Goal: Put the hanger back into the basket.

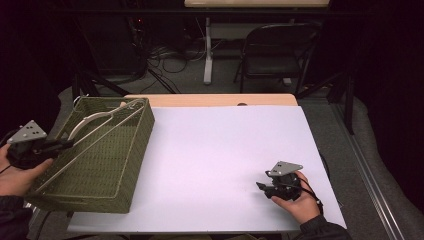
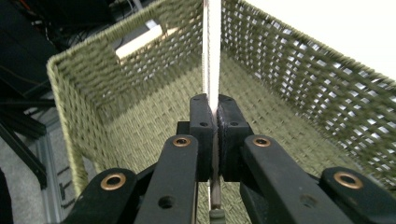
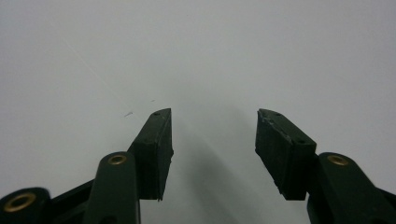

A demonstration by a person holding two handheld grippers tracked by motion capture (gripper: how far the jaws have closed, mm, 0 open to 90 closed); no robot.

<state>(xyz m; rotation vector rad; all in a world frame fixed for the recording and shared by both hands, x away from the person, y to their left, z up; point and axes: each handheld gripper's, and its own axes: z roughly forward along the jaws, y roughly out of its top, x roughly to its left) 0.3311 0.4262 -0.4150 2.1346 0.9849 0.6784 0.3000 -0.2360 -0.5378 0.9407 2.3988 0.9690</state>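
A dim room with a folding chair (image 1: 276,47) and tangled cables on the floor lies behind a table (image 1: 225,145) covered by a white sheet. In the left gripper view, the left gripper (image 2: 211,122) has its jaws pressed shut on a thin pale bar, the edge of a hanger (image 2: 208,51), which runs up and away over the inside of a green woven basket (image 2: 299,79). In the high view the basket sits at the table's left edge, tilted and overhanging it, with the hanger lying across its open top and the left hand (image 1: 17,175) at its near left corner. The right gripper (image 3: 214,140) hangs over bare white sheet, jaws spread wide and holding nothing, near the table's front right.
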